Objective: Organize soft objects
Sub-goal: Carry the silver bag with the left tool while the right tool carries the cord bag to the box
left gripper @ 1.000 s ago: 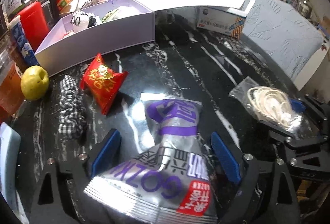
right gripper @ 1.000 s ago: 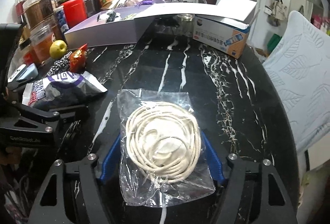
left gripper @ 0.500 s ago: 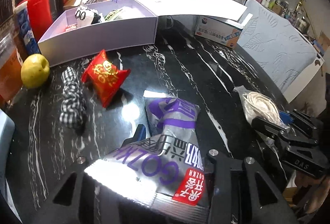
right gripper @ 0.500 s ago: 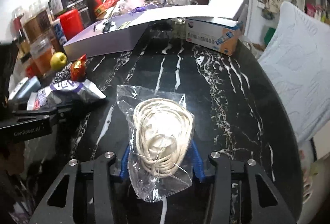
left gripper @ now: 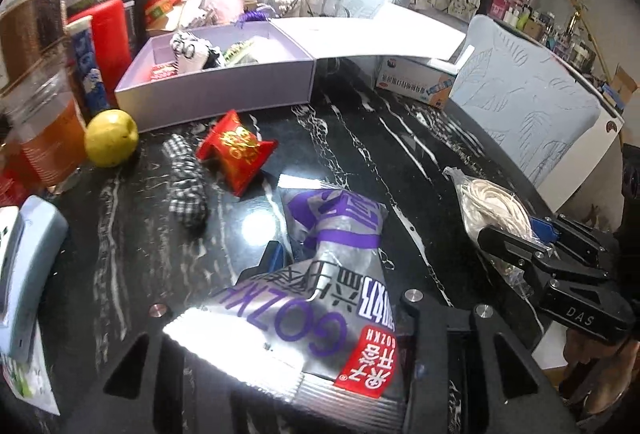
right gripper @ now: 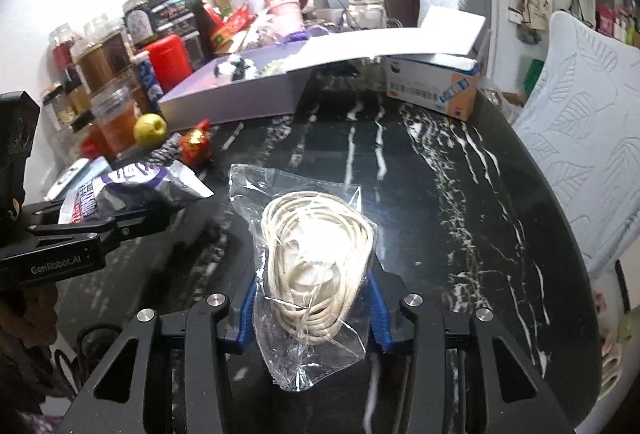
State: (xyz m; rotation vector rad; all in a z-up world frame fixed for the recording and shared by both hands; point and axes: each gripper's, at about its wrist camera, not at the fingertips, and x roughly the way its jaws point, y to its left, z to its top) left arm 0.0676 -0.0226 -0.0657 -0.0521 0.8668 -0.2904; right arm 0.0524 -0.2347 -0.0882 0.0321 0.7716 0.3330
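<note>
While my left gripper (left gripper: 320, 270) clamps the silver snack bag (left gripper: 320, 298) and my right gripper (right gripper: 312, 298) is closing on the bagged cord (right gripper: 316, 254), I'd lift level toward the lavender box (left gripper: 224, 90) at eleven o'clock. A second ago both jaws stood wide.

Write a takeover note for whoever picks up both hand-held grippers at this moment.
Left hand-held gripper: shut on the silver-purple snack bag.
Right hand-held gripper: jaws closing, pads pressing the clear bag of coiled cord.
Lilac box at the back already holds a few items.
Left on the black marble table: red snack packet, checked cloth roll.
Remaining: box both held bags, then those two.
</note>
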